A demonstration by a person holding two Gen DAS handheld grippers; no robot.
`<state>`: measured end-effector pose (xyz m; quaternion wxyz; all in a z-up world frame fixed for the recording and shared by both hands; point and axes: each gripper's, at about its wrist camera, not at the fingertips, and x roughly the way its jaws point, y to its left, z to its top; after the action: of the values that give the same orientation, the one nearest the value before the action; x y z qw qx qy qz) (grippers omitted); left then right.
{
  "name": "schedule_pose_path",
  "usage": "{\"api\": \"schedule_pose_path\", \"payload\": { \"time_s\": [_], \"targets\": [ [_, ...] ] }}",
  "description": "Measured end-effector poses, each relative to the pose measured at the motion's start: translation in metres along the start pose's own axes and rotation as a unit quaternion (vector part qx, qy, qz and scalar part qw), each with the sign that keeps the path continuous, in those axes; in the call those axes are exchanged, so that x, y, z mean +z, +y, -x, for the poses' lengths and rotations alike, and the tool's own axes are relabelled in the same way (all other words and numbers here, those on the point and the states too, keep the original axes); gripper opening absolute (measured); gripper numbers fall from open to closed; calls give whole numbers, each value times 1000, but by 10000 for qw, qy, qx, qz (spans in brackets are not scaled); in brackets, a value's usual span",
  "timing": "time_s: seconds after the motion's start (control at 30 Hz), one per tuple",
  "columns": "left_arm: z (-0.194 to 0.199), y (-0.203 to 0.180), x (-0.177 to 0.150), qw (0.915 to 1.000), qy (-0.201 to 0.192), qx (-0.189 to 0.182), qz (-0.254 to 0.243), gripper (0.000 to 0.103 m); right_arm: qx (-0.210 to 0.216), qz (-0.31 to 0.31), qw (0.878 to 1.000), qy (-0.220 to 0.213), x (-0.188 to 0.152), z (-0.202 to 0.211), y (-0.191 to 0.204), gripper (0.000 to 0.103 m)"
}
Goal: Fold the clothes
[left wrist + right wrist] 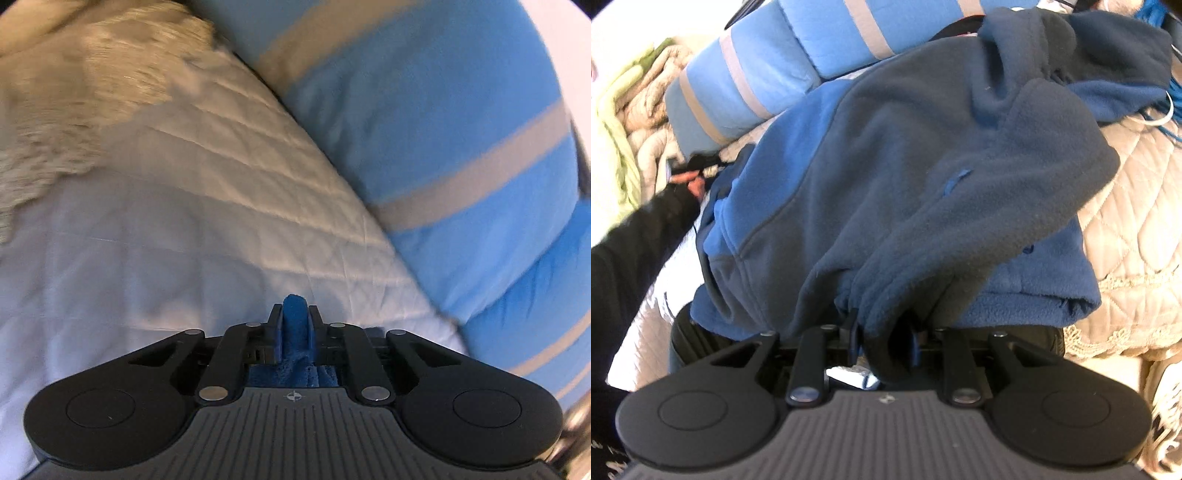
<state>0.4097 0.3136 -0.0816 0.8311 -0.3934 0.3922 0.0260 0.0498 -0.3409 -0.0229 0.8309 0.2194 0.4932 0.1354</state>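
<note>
A two-tone blue fleece jacket [923,158] lies bunched across the bed in the right wrist view, its dark navy panel on top and lighter blue showing at the left and lower right. My right gripper [882,332] is shut on a thick gathered fold of the navy fleece, which hangs over and hides its fingertips. In the left wrist view my left gripper [294,317] is shut on a narrow pinch of blue fleece [294,332] that stands up between the black fingers [274,325]. The rest of the jacket lies below that camera, out of sight.
A light blue pillow with grey stripes [443,129] leans at the right over the white quilted bedcover [166,240]; the same pillow [768,62] lies behind the jacket. A beige fringed throw [74,92] is upper left. A black sleeve [639,236] reaches in at left. Cream quilting [1134,206] lies to the right.
</note>
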Motion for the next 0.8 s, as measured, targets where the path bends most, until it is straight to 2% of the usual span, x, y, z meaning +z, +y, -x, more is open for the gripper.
{"api": "schedule_pose_path", "payload": {
  "time_s": [0.13, 0.2, 0.37, 0.53, 0.63, 0.67, 0.73, 0.8],
  "targets": [
    [63, 15, -1, 9977, -663, 55, 110, 11, 57, -157, 9997, -149, -2, 3, -5, 34],
    [101, 21, -4, 9956, -924, 126, -67, 11, 52, -73, 9997, -208, -1, 4, -2, 14],
    [194, 49, -14, 9875, -1484, 478, -224, 11, 26, 161, 9994, -290, 3, 4, 6, 14],
    [246, 96, -24, 9787, -1784, 1013, 51, 11, 69, 330, 9985, -438, 7, 9, 13, 15],
    [253, 126, -36, 9775, -1671, 1241, 345, 12, 43, 274, 9985, -479, 8, 11, 13, 26],
    [252, 130, -40, 9762, -1626, 1404, 306, 14, 9, 245, 9984, -506, 7, 12, 11, 40],
    [252, 137, -49, 9725, -1524, 1752, 183, 17, -105, 187, 9981, -574, 6, 16, 7, 47],
    [251, 143, -56, 9691, -1408, 2025, 92, 26, -182, 114, 9977, -649, 4, 21, 2, 55]
  ]
}}
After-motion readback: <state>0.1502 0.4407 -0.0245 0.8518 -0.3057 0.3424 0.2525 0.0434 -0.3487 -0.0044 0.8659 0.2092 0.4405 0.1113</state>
